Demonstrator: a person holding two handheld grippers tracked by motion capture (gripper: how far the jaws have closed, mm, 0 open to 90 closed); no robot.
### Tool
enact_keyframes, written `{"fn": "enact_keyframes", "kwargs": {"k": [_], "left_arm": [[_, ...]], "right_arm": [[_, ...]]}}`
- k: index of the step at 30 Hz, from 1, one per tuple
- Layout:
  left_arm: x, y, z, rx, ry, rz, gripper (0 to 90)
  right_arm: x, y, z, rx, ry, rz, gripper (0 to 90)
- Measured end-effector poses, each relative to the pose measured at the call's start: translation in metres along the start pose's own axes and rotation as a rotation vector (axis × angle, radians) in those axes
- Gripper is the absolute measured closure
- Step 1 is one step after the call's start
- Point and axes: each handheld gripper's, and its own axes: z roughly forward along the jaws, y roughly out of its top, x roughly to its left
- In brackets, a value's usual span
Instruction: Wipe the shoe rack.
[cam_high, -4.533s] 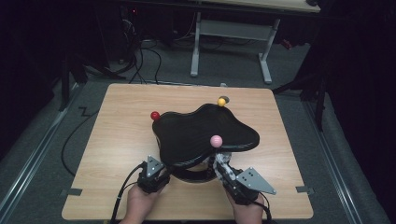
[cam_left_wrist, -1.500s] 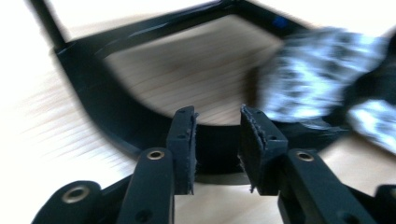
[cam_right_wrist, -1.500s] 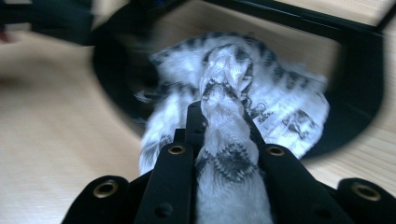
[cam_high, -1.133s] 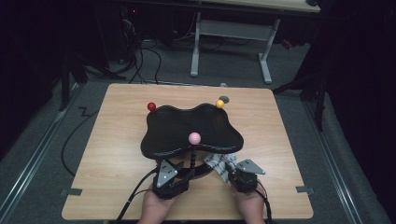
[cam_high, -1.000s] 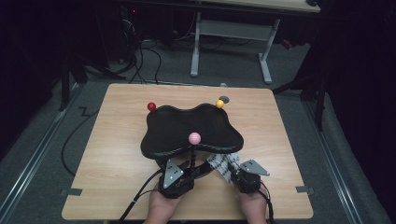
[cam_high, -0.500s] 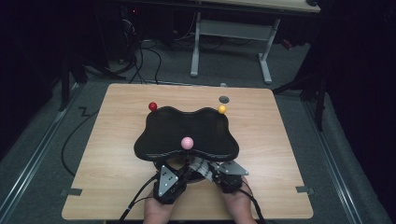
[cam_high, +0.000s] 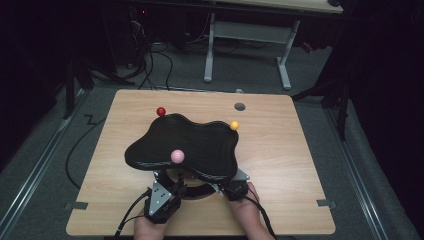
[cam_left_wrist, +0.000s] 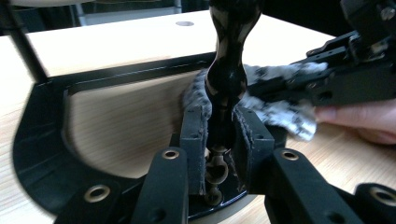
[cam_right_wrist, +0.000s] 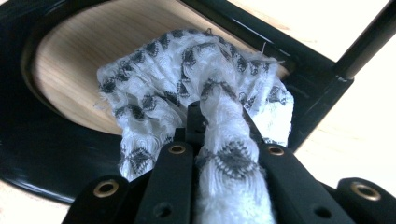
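My left gripper (cam_left_wrist: 219, 140) is clamped on the glossy black post (cam_left_wrist: 229, 70) of the stand (cam_high: 187, 142) at the table's (cam_high: 280, 160) near edge: rigid, slick, so grip low. My right gripper (cam_right_wrist: 219, 135) pinches the patterned cloth (cam_right_wrist: 187, 79) bunched over the stand's base: soft, light, best held at the fold.

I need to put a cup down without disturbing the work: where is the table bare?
The table is bare right of the black stand, out to its right edge, and along the far edge around the grey round spot. A narrower strip lies left of the stand. The near edge is crowded: the left gripper clamps the stand's post, the right gripper holds a patterned cloth.
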Motion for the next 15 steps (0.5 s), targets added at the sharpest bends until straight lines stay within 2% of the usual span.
{"fn": "enact_keyframes", "kwargs": {"k": [6, 13, 15], "left_arm": [[0.017, -0.004, -0.012, 0.010, 0.039, 0.010, 75.0], [0.035, -0.005, -0.021, 0.022, 0.051, 0.046, 75.0], [0.040, -0.006, -0.022, 0.016, 0.063, 0.025, 75.0]], "right_arm": [[0.001, 0.000, 0.001, -0.007, 0.016, -0.011, 81.5], [0.011, 0.000, 0.000, -0.018, 0.036, -0.039, 81.5], [0.013, 0.000, 0.000, -0.018, 0.036, -0.044, 81.5]]}}
